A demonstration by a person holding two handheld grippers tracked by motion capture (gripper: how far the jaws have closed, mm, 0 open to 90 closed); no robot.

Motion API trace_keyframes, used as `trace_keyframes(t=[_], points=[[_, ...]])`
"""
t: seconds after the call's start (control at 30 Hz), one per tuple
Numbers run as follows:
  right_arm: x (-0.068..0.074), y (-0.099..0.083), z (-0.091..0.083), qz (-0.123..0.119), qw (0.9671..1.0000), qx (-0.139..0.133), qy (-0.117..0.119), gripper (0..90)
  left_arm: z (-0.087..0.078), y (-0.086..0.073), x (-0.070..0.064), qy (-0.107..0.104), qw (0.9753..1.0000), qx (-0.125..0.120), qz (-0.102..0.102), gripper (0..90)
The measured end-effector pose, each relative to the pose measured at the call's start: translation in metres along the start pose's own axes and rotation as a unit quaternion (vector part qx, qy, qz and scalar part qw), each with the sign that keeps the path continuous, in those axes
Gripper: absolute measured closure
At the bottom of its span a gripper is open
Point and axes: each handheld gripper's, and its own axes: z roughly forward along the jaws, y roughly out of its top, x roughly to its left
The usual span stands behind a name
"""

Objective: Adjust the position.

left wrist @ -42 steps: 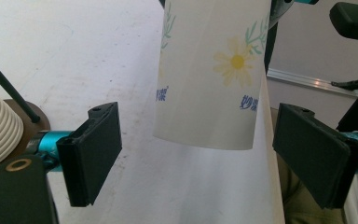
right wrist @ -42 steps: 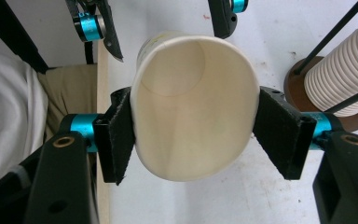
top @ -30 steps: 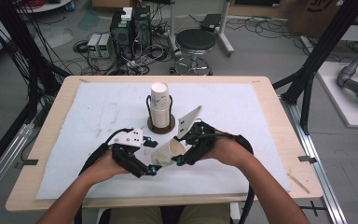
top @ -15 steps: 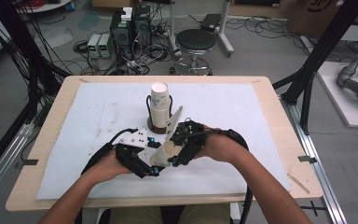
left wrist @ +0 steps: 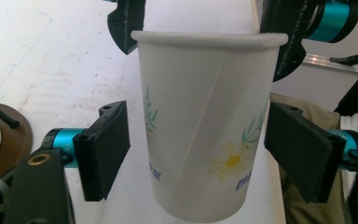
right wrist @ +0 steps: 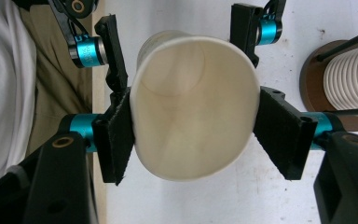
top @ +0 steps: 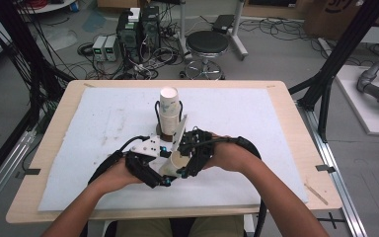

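My right tongs (right wrist: 193, 135) squeeze the rim of a paper cup (left wrist: 205, 126) held just above the white surface (top: 256, 123), while my left tongs (left wrist: 205, 149) stay open around its sides, near the cup stack (top: 169, 111).

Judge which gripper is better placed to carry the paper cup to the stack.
The right gripper: its jaws pinch the paper cup at the rim, squeezing it oval, while the left gripper has its jaws clear of its sides.
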Motion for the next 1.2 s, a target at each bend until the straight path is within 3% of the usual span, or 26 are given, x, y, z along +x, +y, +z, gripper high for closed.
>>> trace_keyframes(t=[0.47,0.7,0.87,1.0,1.13,1.2], points=[[0.001,0.001,0.005,-0.006,0.9998,0.017,0.001,33.4,0.008,0.002,0.001,-0.015,0.9998,0.014,0.001,35.5],[-0.001,-0.001,0.006,0.002,0.9999,0.009,0.005,31.6,0.008,0.001,0.002,-0.02,0.9997,0.011,-0.005,35.5],[-0.002,-0.007,0.004,0.024,0.9991,-0.036,0.007,27.1,0.004,-0.002,0.005,-0.02,0.9998,-0.003,-0.009,34.8],[-0.003,-0.016,0.0,0.043,0.9956,-0.083,0.009,24.4,0.001,-0.008,0.007,-0.013,0.9996,-0.018,-0.018,34.5],[-0.004,-0.031,-0.006,0.064,0.9882,-0.139,0.0,22.9,-0.003,-0.015,0.008,-0.005,0.9989,-0.037,-0.027,33.6],[-0.004,-0.043,-0.01,0.084,0.9815,-0.172,-0.003,22.8,-0.005,-0.019,0.008,0.0,0.9982,-0.049,-0.035,33.0]])
